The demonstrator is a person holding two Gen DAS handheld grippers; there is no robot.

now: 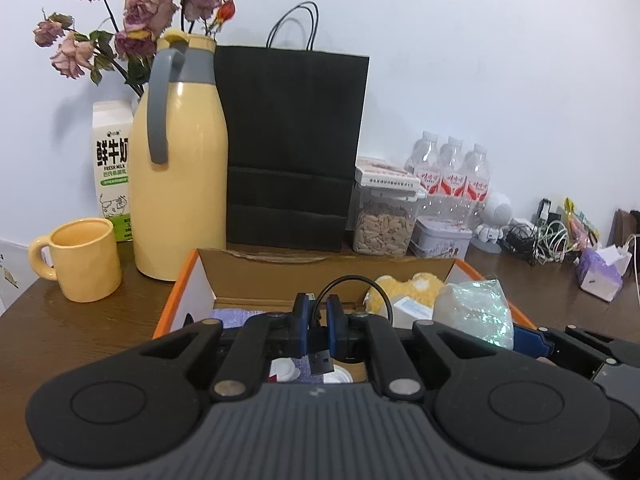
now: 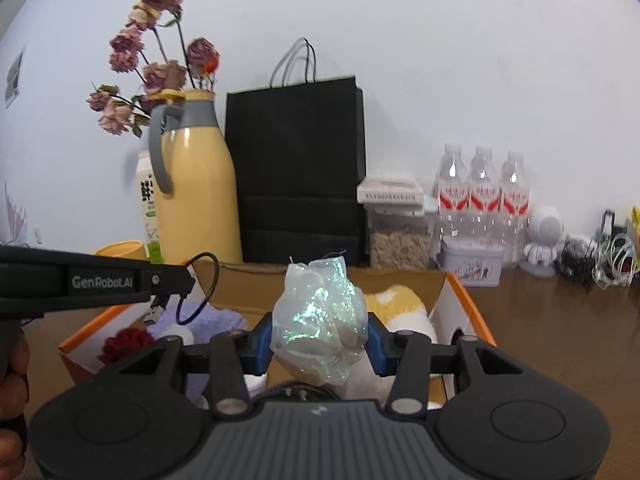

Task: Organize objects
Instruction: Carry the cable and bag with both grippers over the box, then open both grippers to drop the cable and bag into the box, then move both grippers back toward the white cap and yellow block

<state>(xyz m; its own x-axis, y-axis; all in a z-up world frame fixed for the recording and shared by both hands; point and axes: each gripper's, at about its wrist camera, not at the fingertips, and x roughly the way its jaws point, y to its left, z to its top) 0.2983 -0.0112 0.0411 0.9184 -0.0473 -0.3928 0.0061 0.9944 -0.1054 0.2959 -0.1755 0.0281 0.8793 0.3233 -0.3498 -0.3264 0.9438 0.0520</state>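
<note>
Two claws — left claw (image 1: pixel 318 322) pinching one cable (image 1: pixel 340 286), right claw (image 2: pixel 320 344) perhaps one pouch (image 2: pixel 320 320).

my left camera looks forward and slightly down along its fingers, close over the open box (image 1: pixel 256 268). my right camera sits beside it, facing likewise. both share the box, jug (image 2: pixel 198 184) and black bag (image 1: pixel 296 144).

The right gripper (image 2: pixel 320 340) has its jaws clamped on an iridescent plastic bag (image 2: pixel 320 316) above the cardboard box (image 2: pixel 460 304)
</note>
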